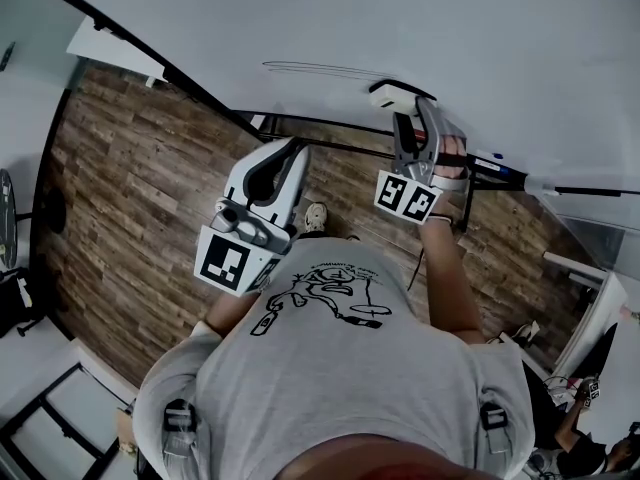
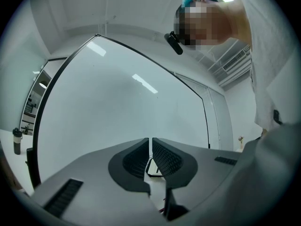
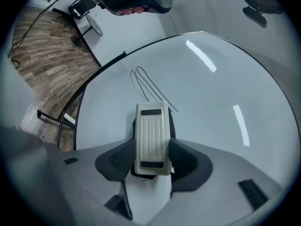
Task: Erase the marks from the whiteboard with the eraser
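Nearest to us is our own light grey cotton T-shirt with a black line drawing on the chest; just beyond it in the head view we hold the grey-and-white plastic left gripper close to the body and apart from the board, with its black-and-white square-marker cube turned up toward the camera; the left gripper view shows its two dark ribbed jaws drawn together but for a thin slit, with nothing caught between them; farther out, our right hand lifts the matching right gripper to the large glossy white whiteboard, which fills the top of the head view inside a thin black frame; in the right gripper view the jaws are clamped on the long sides of the white ribbed plastic eraser, which has a dark pad under it and points lengthwise away from the camera; the eraser lies over the board's surface, though we cannot tell whether the pad presses against it; its far end meets the near ends of the thin black pen marks, a few long slanted strokes that run on beyond it; in the head view those strokes show as a faint line just to the left of the eraser; below the board's lower edge lies a brown wood-plank floor.
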Tool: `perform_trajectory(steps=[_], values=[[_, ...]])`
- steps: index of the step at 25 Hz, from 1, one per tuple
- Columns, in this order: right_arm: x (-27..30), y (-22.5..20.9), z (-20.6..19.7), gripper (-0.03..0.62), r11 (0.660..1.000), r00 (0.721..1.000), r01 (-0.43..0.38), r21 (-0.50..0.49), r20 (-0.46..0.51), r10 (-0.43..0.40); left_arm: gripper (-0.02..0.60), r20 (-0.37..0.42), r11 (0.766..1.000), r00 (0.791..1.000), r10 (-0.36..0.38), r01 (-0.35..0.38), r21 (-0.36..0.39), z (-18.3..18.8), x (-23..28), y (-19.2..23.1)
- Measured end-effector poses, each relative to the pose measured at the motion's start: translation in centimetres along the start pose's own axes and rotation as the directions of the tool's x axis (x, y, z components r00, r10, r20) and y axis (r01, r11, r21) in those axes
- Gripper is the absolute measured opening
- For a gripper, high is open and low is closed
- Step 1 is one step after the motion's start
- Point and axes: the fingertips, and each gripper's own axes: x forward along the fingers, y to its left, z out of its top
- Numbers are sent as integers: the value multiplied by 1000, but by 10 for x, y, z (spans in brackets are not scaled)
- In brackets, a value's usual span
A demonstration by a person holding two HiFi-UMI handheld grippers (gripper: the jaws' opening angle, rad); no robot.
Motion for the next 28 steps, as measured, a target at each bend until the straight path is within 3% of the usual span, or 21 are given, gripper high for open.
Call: perform_trajectory(steps=[7, 19, 28], values=[[-19, -8, 8, 230, 998, 999, -47, 45, 0, 47, 37, 14, 1000, 1000, -20, 20, 0, 2, 4, -4], [-38, -106, 59, 230, 990, 989, 105, 93, 91, -113, 37, 21, 1000, 1000, -2, 2, 11, 6, 4, 2], [-21, -114, 66, 230, 987, 985, 151, 51, 78, -155, 37, 27, 1000, 1000, 16, -16, 8, 7, 3, 11]])
